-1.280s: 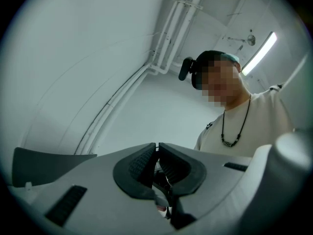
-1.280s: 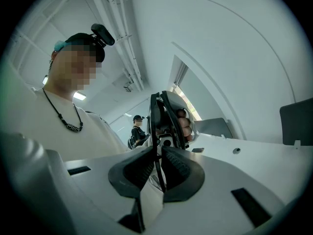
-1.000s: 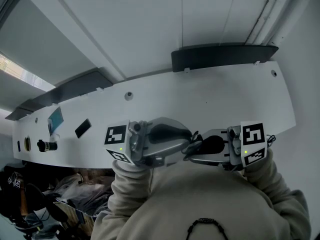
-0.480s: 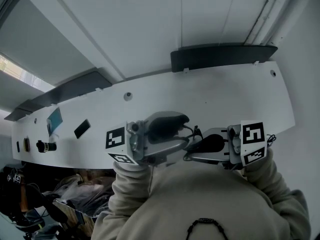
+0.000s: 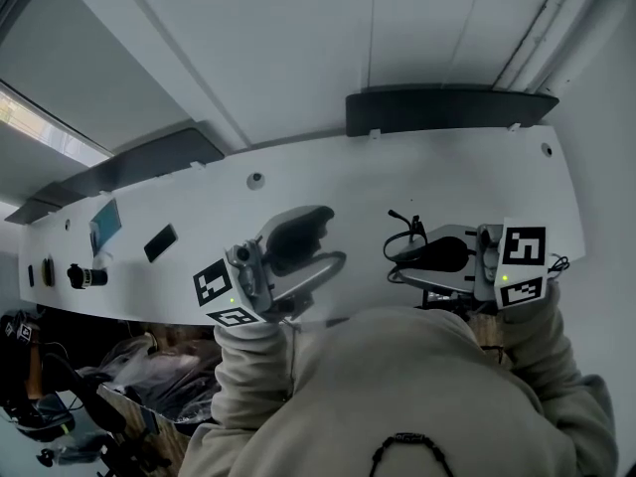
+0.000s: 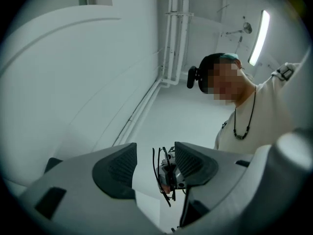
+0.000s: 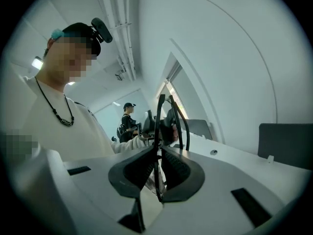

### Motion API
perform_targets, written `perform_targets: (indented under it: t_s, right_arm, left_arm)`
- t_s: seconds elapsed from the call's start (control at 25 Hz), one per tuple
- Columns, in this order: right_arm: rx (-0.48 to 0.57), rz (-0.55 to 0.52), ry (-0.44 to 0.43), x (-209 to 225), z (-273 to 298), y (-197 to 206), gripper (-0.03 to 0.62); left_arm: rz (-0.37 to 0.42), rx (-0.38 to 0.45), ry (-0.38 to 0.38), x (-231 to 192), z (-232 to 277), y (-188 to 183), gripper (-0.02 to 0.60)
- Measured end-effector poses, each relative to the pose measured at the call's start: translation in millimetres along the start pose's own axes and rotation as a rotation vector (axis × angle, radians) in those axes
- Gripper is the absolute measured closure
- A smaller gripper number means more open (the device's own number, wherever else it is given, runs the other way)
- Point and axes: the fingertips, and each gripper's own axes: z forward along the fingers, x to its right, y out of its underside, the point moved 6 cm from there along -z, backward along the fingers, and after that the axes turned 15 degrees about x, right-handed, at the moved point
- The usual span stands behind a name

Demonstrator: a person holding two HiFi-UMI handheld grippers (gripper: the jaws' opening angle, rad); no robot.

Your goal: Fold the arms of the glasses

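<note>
Above the near edge of the surface point(image 5: 447, 177), right gripper point(image 5: 396, 264) clamps the glasses point(image 5: 402, 235) in mid-air, left gripper point(image 5: 338, 237) just opened wide and empty alongside; arms look folded, so next probably set them down gently.

Left claw point(image 6: 155, 155) just opened, empty; right claw point(image 7: 157, 166) clamps glasses point(image 7: 160, 115).

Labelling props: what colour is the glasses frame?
Black glasses, best seen in the right gripper view.
</note>
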Motion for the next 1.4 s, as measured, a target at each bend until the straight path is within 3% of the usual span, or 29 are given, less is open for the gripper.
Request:
perform_targets:
  t_s: [0.16,0.2,0.28,0.4,0.92,1.4]
  right_arm:
    - [-0.068,-0.054,0.054,18,-2,-3,0.535]
    - [-0.088,-0.067,0.064,23,-1,-3,0.534]
    - [-0.131,-0.086,0.074,33,3,1,0.534]
    - [-0.202,-0.082,0.069,47,12,9,0.534]
    - [-0.649,-0.224,0.003,117,59,110,0.534]
    - [-1.081,-0.271,-0.057,202,62,278,0.534]
  left_arm:
    - [0.014,0.023,-0.086,-1,-21,1,0.363]
    - [0.018,0.024,-0.103,-1,-26,1,0.400]
    - [0.018,0.035,-0.114,2,-35,-1,0.534]
    - [0.036,0.051,-0.140,10,-47,-8,0.575]
    - [0.143,0.061,-0.443,57,-119,-5,0.577]
    - [0.181,0.097,-0.643,107,-170,7,0.577]
